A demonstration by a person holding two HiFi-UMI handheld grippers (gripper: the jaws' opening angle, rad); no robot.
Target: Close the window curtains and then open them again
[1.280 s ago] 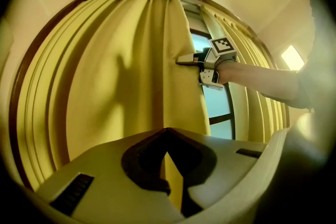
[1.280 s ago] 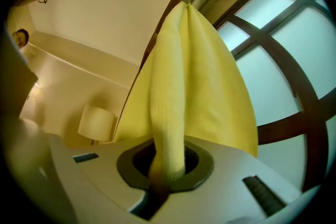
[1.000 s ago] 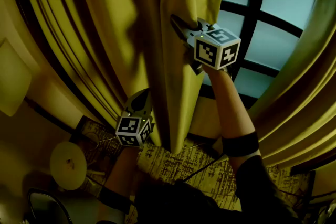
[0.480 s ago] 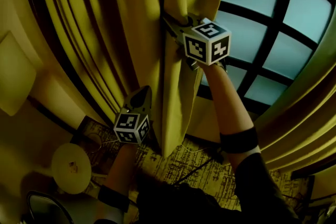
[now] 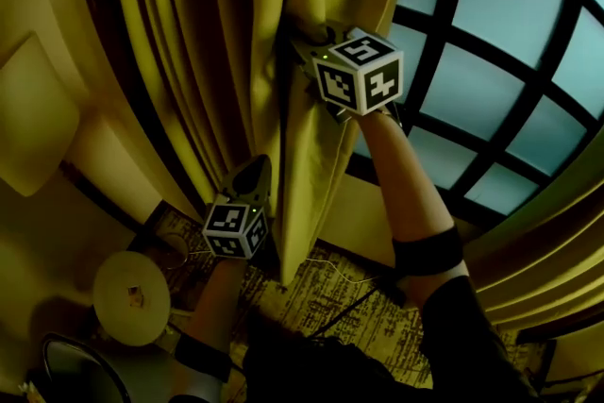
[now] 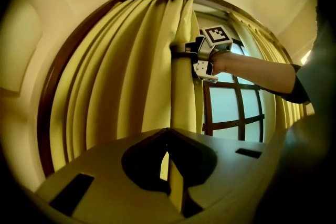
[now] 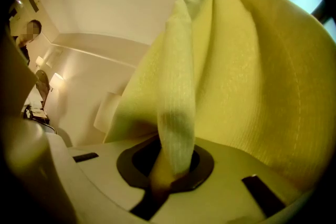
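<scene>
- Opening step, by my judgement: the curtain (image 5: 316,175) hangs bunched at the left edge of the window (image 5: 491,24), with bare glass beside it.
- The right gripper (image 5: 311,59) is clamped on a fold of its leading edge, high up.
- The left gripper (image 5: 251,173), lower down, is closed, seemingly on a thin sliver of that edge.
- The curtain's long axis is vertical and its leading edge faces the panes.
- Next: carry it to the frame, then release.

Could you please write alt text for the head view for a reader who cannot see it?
Two handheld grippers are shut on the edge of a yellow curtain, the right gripper high, the left gripper lower. A dark-barred window shows to the right, patterned floor below.
</scene>
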